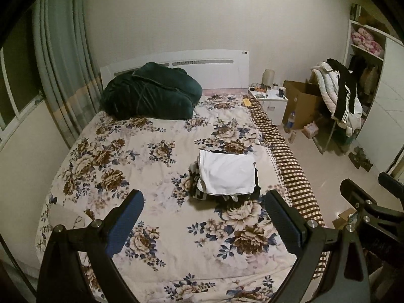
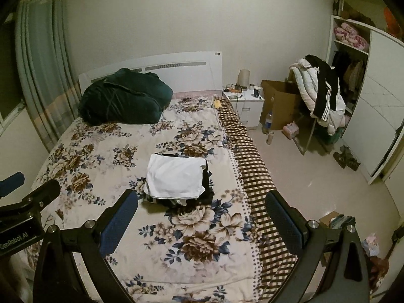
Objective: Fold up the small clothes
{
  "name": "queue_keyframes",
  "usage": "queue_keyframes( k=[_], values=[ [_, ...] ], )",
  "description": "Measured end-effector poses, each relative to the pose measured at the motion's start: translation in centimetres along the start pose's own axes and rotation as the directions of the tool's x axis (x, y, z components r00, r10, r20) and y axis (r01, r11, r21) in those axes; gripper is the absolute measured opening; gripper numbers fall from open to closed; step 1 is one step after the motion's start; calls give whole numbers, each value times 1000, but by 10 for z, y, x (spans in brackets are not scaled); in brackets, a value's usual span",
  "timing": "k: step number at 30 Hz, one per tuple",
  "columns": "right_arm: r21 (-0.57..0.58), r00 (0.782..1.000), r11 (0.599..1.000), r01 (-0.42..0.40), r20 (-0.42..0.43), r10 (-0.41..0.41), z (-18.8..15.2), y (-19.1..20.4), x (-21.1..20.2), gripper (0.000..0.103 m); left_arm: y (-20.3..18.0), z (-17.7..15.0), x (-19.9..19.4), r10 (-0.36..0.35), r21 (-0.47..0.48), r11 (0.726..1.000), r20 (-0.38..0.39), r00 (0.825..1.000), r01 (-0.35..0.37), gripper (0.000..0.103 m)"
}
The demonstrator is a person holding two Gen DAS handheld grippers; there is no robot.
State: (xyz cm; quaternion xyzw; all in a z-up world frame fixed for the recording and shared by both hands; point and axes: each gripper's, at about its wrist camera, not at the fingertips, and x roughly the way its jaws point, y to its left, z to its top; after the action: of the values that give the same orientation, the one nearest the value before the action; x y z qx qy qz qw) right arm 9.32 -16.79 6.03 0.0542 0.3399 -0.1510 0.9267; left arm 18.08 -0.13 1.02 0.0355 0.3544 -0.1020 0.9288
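A folded white garment lies on top of a small pile of dark and striped clothes on the floral bedspread. It also shows in the right wrist view, on the pile. My left gripper is open and empty, held above the bed just short of the pile. My right gripper is open and empty, to the right of the left one, also short of the pile. The right gripper's body shows at the right edge of the left wrist view.
A dark green bundled duvet lies by the white headboard. A brown checked blanket runs down the bed's right edge. Right of the bed are a nightstand, a cardboard box, bottles on the floor, a rack of clothes and a wardrobe.
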Motion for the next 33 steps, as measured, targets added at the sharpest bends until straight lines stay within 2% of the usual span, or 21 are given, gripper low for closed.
queue_keyframes(
  k=[11, 33],
  values=[
    [-12, 1000, 1000, 1, 24, -1, -3, -6, -30, 103, -4, -8, -14, 21, -4, 1000, 3, 1000, -21, 100],
    [-22, 1000, 1000, -14, 9, 14, -3, -12, -31, 103, -6, -16, -22, 38, -19, 999, 5, 999, -38, 100]
  ],
)
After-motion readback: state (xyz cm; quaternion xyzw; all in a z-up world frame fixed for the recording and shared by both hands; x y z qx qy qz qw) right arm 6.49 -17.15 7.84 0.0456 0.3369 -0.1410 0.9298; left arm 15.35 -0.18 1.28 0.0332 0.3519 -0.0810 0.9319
